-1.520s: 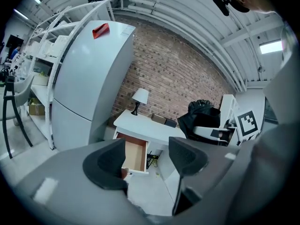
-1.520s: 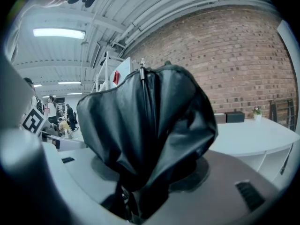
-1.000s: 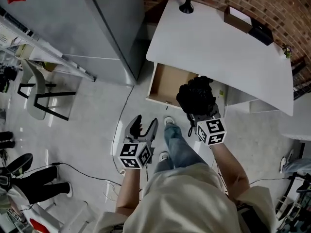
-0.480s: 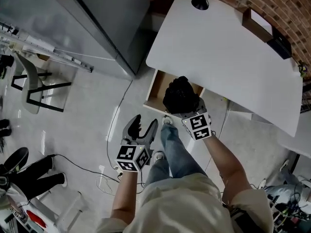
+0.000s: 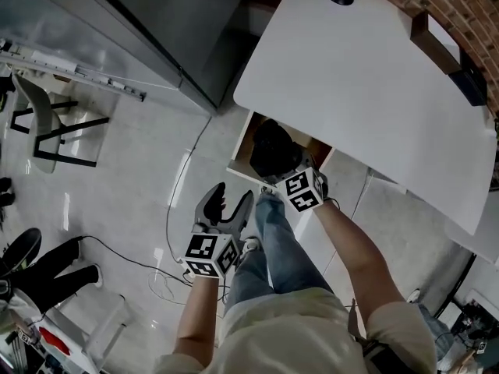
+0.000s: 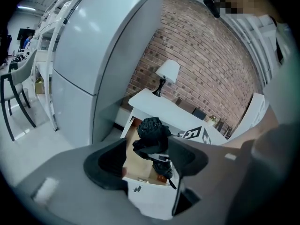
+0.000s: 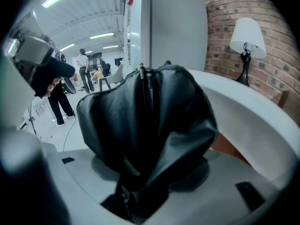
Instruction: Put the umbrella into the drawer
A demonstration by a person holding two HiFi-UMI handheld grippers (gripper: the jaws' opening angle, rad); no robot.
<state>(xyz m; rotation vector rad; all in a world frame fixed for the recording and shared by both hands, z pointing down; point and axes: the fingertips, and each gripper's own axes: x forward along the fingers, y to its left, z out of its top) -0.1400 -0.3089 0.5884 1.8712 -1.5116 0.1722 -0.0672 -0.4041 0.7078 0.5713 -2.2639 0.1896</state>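
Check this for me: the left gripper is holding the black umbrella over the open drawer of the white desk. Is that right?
Not quite. It is the right gripper that holds the black umbrella over the open drawer of the white desk. The right gripper view shows it clamped on the fabric, and the head view shows the left gripper open and empty.

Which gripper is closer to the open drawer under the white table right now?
Right. The right gripper, shut on the black umbrella, is over the drawer opening; the left gripper, jaws apart and empty, hangs short of it above the floor.
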